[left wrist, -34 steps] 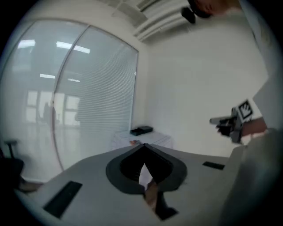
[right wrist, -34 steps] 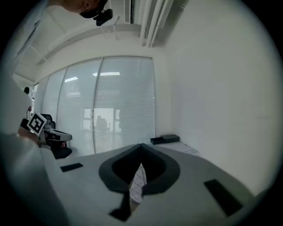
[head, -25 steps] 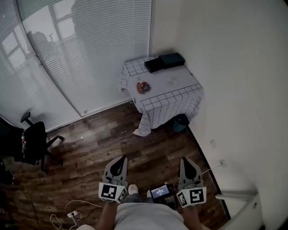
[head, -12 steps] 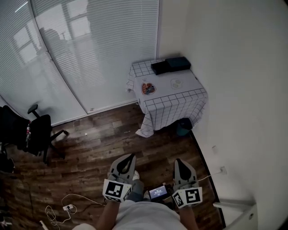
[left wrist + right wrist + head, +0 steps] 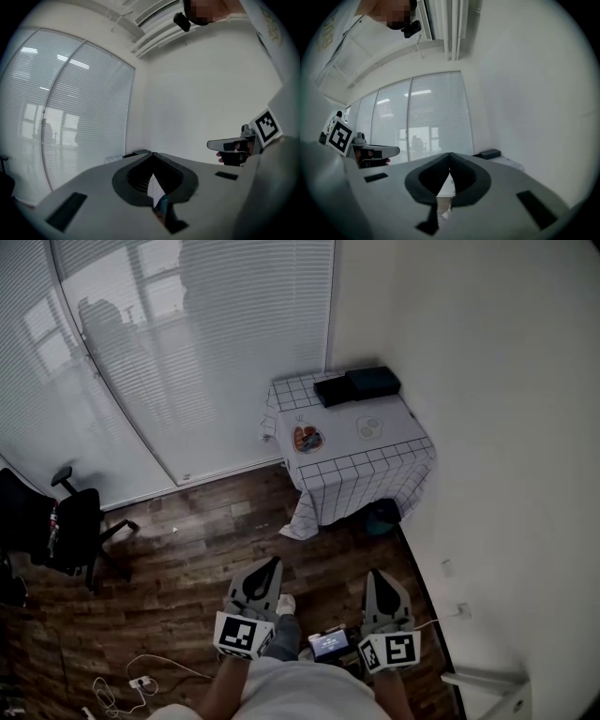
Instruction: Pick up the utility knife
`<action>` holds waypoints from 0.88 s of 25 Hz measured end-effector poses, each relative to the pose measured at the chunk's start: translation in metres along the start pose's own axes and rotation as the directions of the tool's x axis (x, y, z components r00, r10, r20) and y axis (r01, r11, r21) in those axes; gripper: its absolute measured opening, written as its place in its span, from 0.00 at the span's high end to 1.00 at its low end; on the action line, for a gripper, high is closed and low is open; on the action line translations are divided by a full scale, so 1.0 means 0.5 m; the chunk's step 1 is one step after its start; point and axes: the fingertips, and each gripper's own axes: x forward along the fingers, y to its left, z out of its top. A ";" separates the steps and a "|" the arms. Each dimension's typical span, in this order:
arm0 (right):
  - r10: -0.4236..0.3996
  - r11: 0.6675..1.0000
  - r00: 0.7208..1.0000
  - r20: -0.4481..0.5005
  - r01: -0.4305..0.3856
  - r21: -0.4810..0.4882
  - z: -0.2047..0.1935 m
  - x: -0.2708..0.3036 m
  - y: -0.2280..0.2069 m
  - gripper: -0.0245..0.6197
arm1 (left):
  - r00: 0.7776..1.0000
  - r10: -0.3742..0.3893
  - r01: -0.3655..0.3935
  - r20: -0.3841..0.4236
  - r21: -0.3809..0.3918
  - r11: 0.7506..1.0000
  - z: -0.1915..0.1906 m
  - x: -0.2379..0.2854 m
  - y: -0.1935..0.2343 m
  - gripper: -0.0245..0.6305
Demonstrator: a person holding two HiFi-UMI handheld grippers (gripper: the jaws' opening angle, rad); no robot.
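Left gripper (image 5: 269,564) and right gripper (image 5: 379,576) have neared the table (image 5: 338,416), level and parallel, jaws clenched empty.

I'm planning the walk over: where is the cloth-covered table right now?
Head view, upper right of centre: the table stands in the room's corner, between the window blinds and the white wall.

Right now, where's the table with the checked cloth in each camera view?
Head view: table upper centre-right, in the corner by the white wall.
Left gripper view: table shows as a checked sliver through the gap in the jaws, lower centre.
Right gripper view: table right of centre, just above the jaws.
Shared landmark: the window blinds, left of it in all three.
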 end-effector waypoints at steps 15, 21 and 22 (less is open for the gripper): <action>-0.052 0.998 0.998 -0.027 0.051 -0.025 0.006 0.283 -0.041 0.95 | 0.999 -0.054 0.054 0.006 0.039 0.998 0.039 0.229 0.185 0.95; -0.067 0.997 0.997 -0.026 0.067 -0.030 0.006 0.356 -0.048 0.95 | 0.997 -0.073 0.074 -0.010 0.037 0.997 0.031 0.286 0.239 0.95; -0.071 0.997 0.997 -0.027 0.070 -0.029 0.006 0.363 -0.052 0.95 | 0.997 -0.073 0.073 -0.010 0.035 0.997 0.030 0.294 0.245 0.95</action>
